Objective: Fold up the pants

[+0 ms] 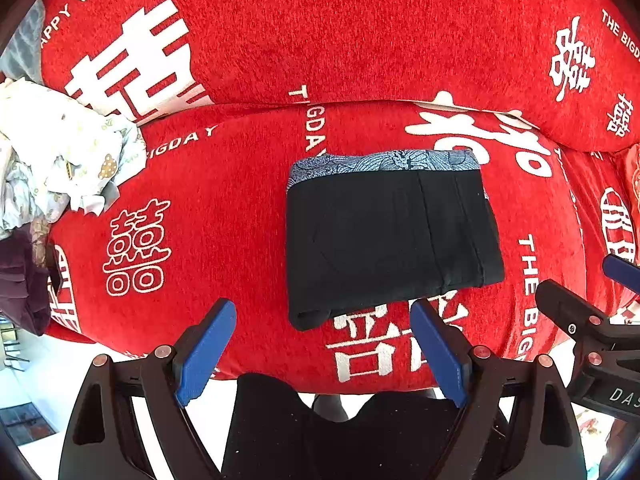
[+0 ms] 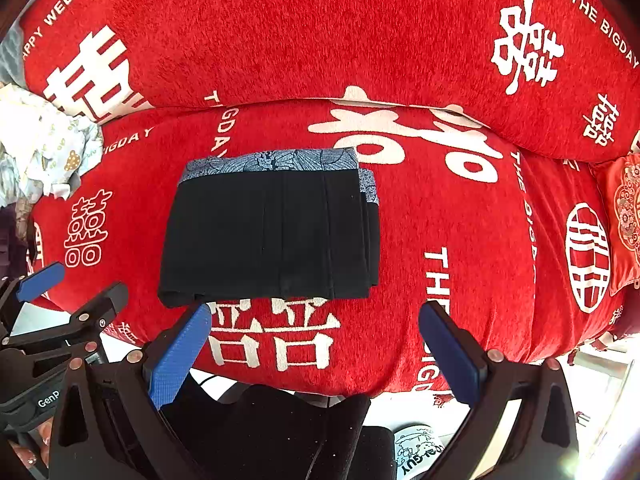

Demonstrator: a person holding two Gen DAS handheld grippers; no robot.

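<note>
The black pants lie folded into a compact rectangle on the red sofa seat, with a blue patterned waistband along the far edge. They also show in the right wrist view. My left gripper is open and empty, just in front of the fold's near edge. My right gripper is open and empty, near the fold's front right. Each gripper shows at the edge of the other's view: the right one and the left one.
A crumpled pile of light patterned clothes and a dark purple garment lie at the sofa's left end. The red backrest rises behind. A red embroidered cushion sits at the right. The person's dark legs are below.
</note>
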